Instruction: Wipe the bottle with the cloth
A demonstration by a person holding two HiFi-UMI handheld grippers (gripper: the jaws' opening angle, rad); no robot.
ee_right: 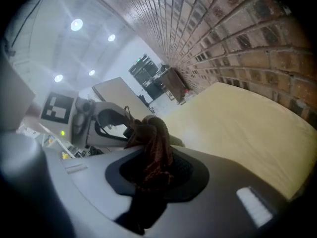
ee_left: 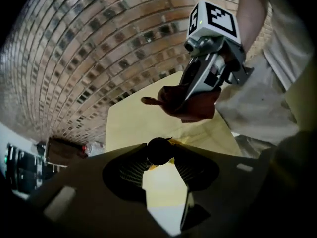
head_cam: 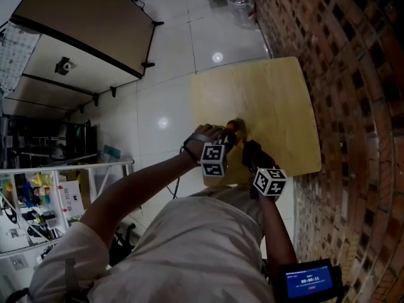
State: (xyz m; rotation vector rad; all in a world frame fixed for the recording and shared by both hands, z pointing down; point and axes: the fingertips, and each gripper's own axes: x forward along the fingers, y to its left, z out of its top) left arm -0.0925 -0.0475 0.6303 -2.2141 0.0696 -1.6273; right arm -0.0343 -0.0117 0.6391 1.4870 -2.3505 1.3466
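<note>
In the left gripper view a small bottle [ee_left: 159, 150] with a dark round cap sits between the ridged pads, and my left gripper [ee_left: 159, 155] is shut on it. The head view shows that bottle [head_cam: 235, 126] as an orange-brown shape at the tip of my left gripper [head_cam: 231, 135], over the near part of the pale wooden table [head_cam: 271, 100]. My right gripper [ee_right: 151, 170] is shut on a bunched dark brown cloth [ee_right: 153, 148]. The head view places my right gripper [head_cam: 251, 151] just right of the bottle. From the left gripper view the cloth [ee_left: 190, 105] hangs close above the bottle.
A brick wall [head_cam: 353, 74] runs along the table's right side. Other tables [head_cam: 82, 30] stand at the far left across a white tiled floor. A large clear jug [head_cam: 241, 6] stands on the floor beyond the table. A cluttered shelf [head_cam: 38, 201] stands at the left.
</note>
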